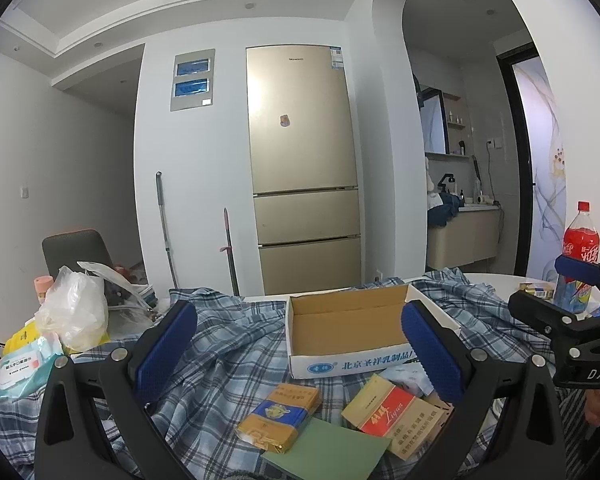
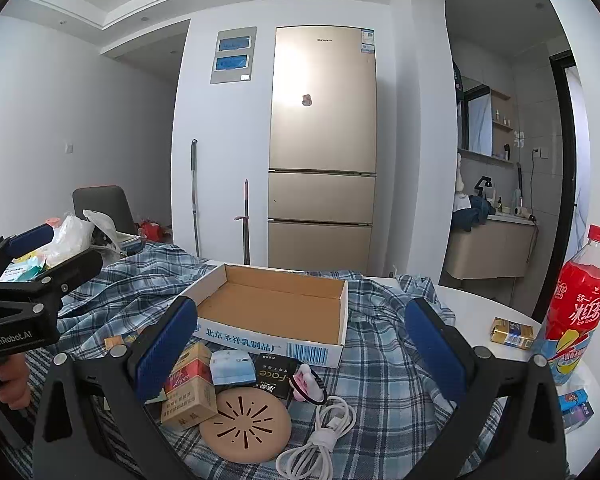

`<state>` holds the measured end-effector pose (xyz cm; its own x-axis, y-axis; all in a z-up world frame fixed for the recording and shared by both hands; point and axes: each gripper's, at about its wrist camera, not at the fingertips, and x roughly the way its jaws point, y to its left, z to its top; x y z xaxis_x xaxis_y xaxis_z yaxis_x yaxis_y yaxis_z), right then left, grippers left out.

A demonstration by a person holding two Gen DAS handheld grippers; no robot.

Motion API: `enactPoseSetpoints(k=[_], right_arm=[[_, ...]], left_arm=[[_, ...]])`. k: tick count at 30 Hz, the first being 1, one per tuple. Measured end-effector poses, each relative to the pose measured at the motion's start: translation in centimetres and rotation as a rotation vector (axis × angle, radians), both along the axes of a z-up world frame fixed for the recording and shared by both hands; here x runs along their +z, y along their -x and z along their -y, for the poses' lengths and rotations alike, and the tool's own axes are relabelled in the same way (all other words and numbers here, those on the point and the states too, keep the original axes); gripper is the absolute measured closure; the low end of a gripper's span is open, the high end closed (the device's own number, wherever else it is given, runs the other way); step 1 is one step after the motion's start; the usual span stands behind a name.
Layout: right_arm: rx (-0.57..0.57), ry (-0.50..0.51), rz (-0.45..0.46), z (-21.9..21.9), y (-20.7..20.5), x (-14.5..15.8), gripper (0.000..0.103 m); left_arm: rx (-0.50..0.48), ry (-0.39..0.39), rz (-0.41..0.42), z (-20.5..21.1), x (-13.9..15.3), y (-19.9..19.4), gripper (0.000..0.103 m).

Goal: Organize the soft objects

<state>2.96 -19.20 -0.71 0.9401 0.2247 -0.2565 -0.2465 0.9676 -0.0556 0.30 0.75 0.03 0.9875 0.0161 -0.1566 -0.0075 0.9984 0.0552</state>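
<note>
A blue plaid cloth [image 1: 228,344] [image 2: 380,376] is spread rumpled over the table. On it stands an empty cardboard tray box [image 1: 340,356] [image 2: 276,308]. My left gripper [image 1: 300,348] hovers open above the cloth just before the box, with a yellow-blue pack [image 1: 278,416] and a red-white pack [image 1: 388,408] below it. My right gripper [image 2: 300,350] is open too, over a small light-blue tissue packet [image 2: 232,368], a black pack [image 2: 274,376], a round pink disc [image 2: 246,424] and a coiled white cable [image 2: 324,436]. Neither holds anything.
A wet-wipes pack [image 1: 24,364] and a crumpled plastic bag [image 1: 76,312] lie at the left. A red drink bottle [image 2: 576,308] and a gold pack [image 2: 512,332] stand on the bare white table at the right. A fridge [image 1: 304,168] and a chair [image 1: 76,252] are beyond.
</note>
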Motion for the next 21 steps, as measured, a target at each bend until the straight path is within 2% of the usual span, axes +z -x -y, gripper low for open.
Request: enactPoseSetpoints(k=[21], right_arm=[[0.002, -0.004, 0.01, 0.16, 0.21, 0.0, 0.0]], left_arm=[[-0.006, 0.006, -0.011, -0.16, -0.02, -0.16, 0.0]])
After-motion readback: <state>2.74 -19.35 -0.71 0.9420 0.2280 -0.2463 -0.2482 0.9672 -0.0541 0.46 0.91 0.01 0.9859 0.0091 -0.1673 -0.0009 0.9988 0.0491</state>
